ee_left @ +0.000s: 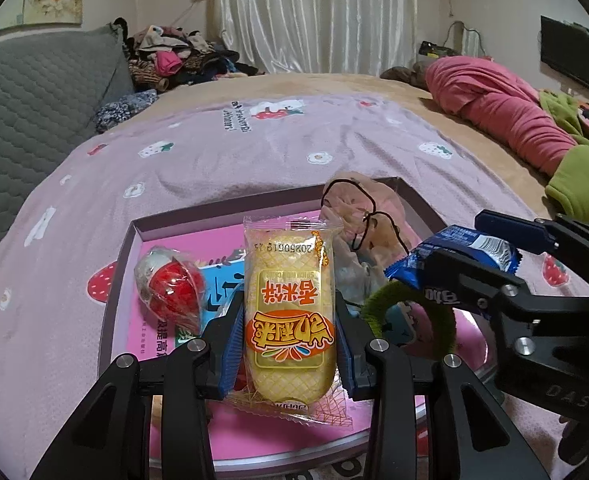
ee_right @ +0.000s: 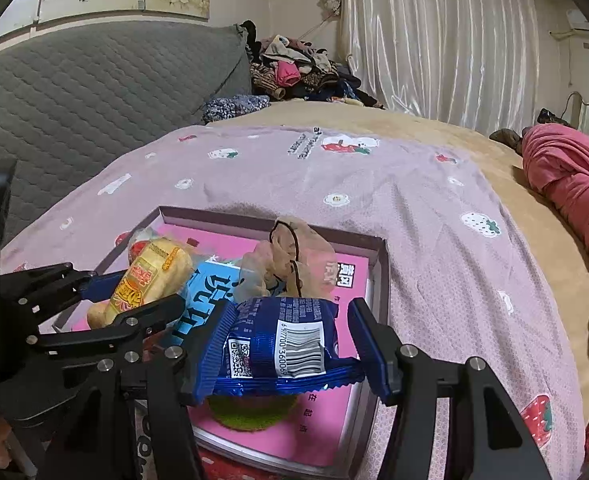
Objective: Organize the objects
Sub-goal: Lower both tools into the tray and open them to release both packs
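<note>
over a shallow purple tray (ee_left: 166, 220) on a pink strawberry-print blanket (ee_left: 254, 148), both tools hang side by side. the left gripper (ee_left: 290, 332) is clenched on a yellow rice-cracker packet (ee_left: 290, 300), held upright. the right gripper (ee_right: 290, 344) grasps a blue snack packet (ee_right: 278, 340) by its sides. inside the tray lie a red wrapped sweet (ee_left: 170, 288), a crumpled clear bag (ee_left: 366, 216) and a green fuzzy ring (ee_left: 410, 304).

A yellow rice-cracker packet (ee_left: 290, 316) stands upright above a shallow pink-lined box (ee_left: 174, 222) on the bed. A crinkled blue snack packet (ee_right: 278, 344), barcode up, lies tilted over it. Inside lie a red-and-white wrapped sweet (ee_left: 172, 288), a green fuzzy ring (ee_left: 410, 300) and a clear bag (ee_right: 294, 256).
</note>
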A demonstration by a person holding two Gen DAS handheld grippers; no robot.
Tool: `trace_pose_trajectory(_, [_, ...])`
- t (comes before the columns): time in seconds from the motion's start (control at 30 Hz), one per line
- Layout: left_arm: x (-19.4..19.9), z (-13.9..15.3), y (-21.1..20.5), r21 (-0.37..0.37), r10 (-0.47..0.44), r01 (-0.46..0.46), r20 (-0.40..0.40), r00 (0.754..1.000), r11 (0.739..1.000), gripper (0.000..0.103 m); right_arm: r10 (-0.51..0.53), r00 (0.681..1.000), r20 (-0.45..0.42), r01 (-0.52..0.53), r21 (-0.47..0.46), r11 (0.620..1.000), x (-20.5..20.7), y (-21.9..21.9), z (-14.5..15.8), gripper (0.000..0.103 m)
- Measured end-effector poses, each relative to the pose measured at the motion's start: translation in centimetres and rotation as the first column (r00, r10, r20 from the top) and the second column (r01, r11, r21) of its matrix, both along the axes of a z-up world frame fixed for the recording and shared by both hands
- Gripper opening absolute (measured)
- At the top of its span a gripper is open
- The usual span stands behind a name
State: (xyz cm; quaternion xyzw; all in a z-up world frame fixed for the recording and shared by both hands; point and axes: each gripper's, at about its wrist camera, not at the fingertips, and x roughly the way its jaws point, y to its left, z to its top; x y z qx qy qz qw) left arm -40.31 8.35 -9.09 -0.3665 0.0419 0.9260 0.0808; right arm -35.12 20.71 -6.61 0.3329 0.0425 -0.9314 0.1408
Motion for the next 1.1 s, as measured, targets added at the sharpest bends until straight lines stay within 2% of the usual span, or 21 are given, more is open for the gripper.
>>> trace_pose_trajectory(0.33, [0.9,0.3,-0.9,0.045,-0.003,0.002,0.021,1.0,0.999,0.041,0.013,1.0,0.018,-0.013,0.0,1.0,-0.4,-0.2,-0.6,0.059])
trace_pose_trajectory(0.5, [1.6,0.4,0.2,0.022,-0.025,0.025,0.018,1.0,0.999,0.041,0.001,1.0,0.017,-0.001,-0.005,1.0,-0.4,0.2,-0.4,0.059])
trace_pose_trajectory(0.87, [0.7,-2.3,1.3,-0.024,-0.039,0.041,0.106,0.994,0.999,0.041,-0.013,0.998,0.055,0.013,0.002,1.0,-1.2,0.5,-2.0,0.059])
trace_pose_trajectory(1.1, [0.3,-3.3,1.0,-0.019,-0.03,0.033,0.138,0.99,0.999,0.042,-0.02,0.997,0.079,0.019,0.01,1.0,-1.7,0.7,-2.8,0.06])
